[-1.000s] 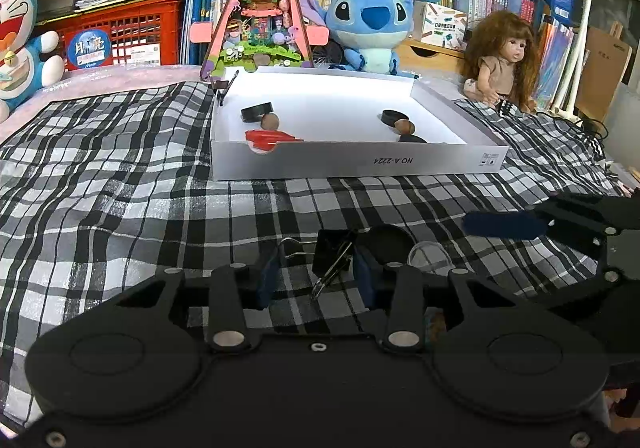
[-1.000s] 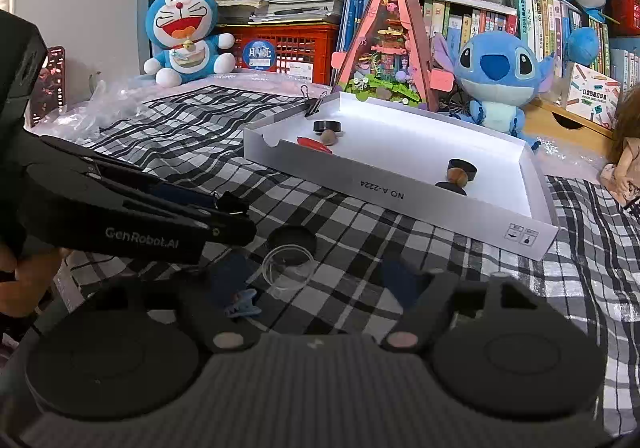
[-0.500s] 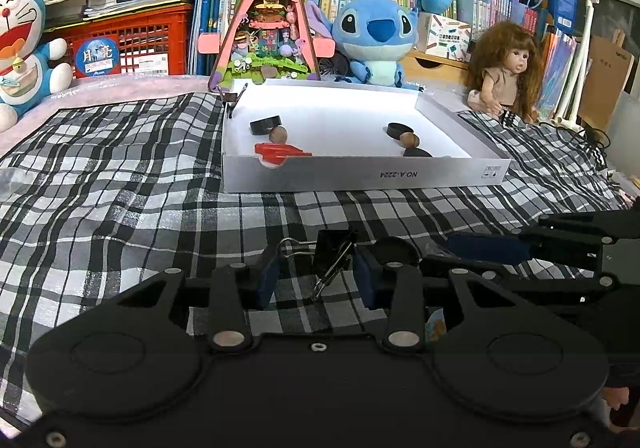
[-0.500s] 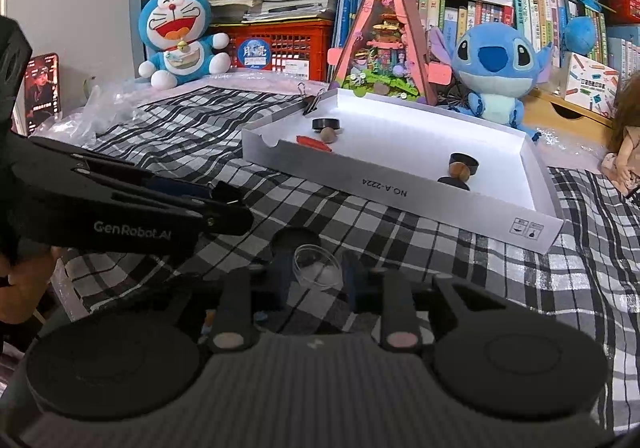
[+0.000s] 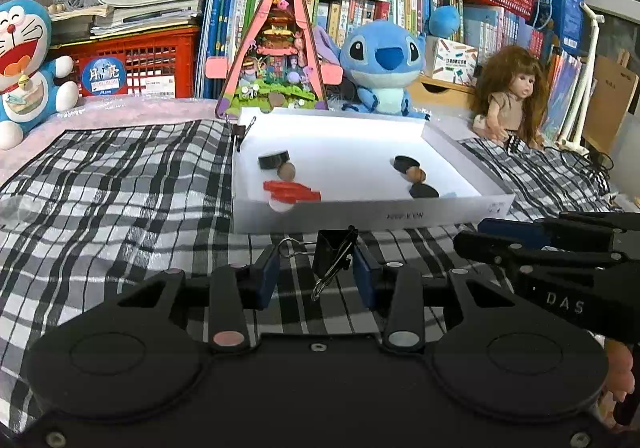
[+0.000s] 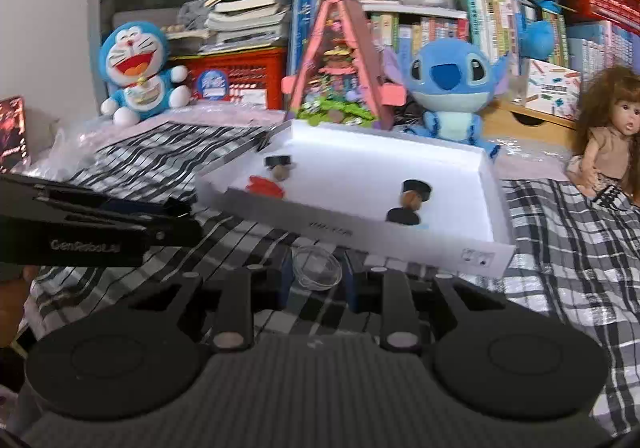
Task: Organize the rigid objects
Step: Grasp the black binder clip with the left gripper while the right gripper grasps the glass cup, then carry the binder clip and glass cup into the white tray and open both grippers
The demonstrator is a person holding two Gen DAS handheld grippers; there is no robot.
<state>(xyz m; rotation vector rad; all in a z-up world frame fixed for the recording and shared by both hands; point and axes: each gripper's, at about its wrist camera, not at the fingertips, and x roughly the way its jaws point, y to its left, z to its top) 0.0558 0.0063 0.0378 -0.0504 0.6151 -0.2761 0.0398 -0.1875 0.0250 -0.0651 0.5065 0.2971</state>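
Binder clip [image 5: 334, 254] and clear plastic cap [image 6: 317, 268] are the two pieces I have in hand, one per gripper, both just short of the white tray [image 5: 372, 214] on the checked cloth [image 5: 120, 184]. My left gripper [image 5: 316, 274] is partly closed around the black clip: its blue pads [image 5: 267, 277] sit at either side of the clip, which hangs tilted with one wire handle drooping below. I cannot tell how firmly the pads press on it. My right gripper [image 6: 316, 280] is nearly shut, its jaws pinching the small transparent cap between them; that view is a little blurred.

The tray already holds a black ring, a brown bead and a red piece on its left, and another black ring, bead and dark disc on its right.

What worries me from here: the cap is smooth, round and thin-walled, so a slight squeeze off its centre could shoot it out of the jaws and onto the cloth. The clip is held by its folded body at a tilt, so a quick swing could rotate it loose. The tray's near wall stands between both loads and the floor of the tray; coming in too low, I would catch that wall and shove the light tray backward. The two grippers are close together, so crossing paths risks a knock.
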